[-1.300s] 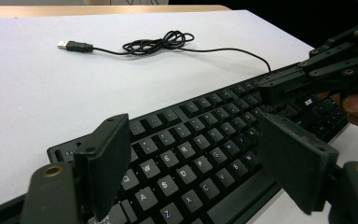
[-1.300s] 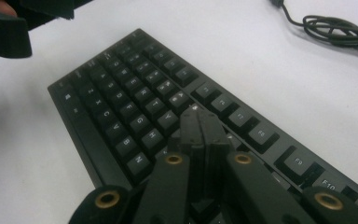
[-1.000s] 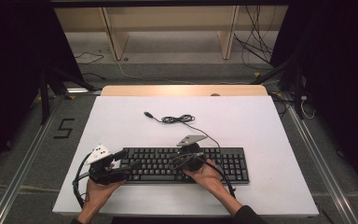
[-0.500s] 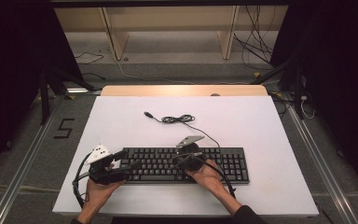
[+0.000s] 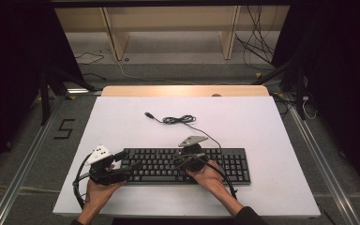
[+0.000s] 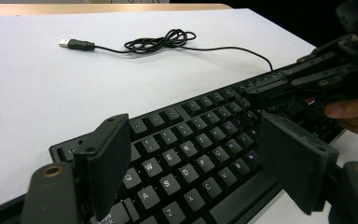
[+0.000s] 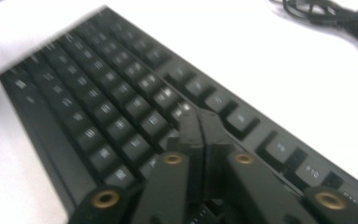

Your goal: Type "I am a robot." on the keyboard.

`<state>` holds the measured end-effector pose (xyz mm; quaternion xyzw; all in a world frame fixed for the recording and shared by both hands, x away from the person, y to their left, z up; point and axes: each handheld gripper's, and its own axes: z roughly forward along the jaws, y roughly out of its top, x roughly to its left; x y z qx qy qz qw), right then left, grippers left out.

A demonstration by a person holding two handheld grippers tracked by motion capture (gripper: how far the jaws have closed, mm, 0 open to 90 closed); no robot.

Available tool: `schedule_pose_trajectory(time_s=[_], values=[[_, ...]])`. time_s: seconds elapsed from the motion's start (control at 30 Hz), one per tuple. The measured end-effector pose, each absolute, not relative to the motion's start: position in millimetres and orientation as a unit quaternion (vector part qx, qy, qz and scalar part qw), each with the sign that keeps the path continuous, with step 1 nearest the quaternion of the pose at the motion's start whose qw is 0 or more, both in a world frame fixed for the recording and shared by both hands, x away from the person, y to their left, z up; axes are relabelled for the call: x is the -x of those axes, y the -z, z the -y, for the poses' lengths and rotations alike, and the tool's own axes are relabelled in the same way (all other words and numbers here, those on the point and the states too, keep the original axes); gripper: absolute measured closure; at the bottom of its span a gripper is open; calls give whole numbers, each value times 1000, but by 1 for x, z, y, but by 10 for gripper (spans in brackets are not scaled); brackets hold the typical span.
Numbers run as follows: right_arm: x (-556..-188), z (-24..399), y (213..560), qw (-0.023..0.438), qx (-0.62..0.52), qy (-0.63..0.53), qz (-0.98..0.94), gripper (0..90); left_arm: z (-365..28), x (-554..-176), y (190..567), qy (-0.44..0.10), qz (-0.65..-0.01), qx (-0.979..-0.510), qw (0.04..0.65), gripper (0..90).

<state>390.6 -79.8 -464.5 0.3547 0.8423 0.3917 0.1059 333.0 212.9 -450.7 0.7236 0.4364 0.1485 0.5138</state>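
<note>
A black keyboard (image 5: 215, 164) lies near the front edge of the white table (image 5: 262, 122). Its cable (image 5: 178, 119) coils behind it and ends in a loose USB plug (image 5: 147, 114). My left gripper (image 5: 127, 160) is open at the keyboard's left end, its jaws standing wide over the letter keys (image 6: 191, 154). My right gripper (image 5: 178, 161) hovers over the middle of the keyboard. In the right gripper view its jaws stand together, tips (image 7: 199, 116) down on the keys (image 7: 98, 102) with nothing between them; they have just been easing apart slightly.
The cable coil (image 6: 161, 39) lies on bare table behind the keyboard. A wooden strip (image 5: 183, 90) edges the table's far side, with a shelf frame (image 5: 168, 28) beyond. A "5" mark (image 5: 64, 129) is on the floor at left.
</note>
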Motion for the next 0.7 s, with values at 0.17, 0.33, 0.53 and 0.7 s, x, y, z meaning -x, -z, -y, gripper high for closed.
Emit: schedule_pose_trajectory(time_s=[0.17, 0.33, 0.53, 0.7], values=[[-387, 82, 458, 98, -350, -421, -831, 708, -212, -333, 451, -148, -436, -725, 512, 254], [-386, 85, 454, 96, -351, -435, -824, 535, -211, -333, 451, -147, -437, -727, 509, 254], [-381, 88, 451, 108, -344, -443, -821, 357, -209, -334, 452, -146, -437, -729, 506, 260], [-373, 95, 443, 115, -333, -465, -812, 318, -206, -336, 453, -143, -435, -733, 502, 294]])
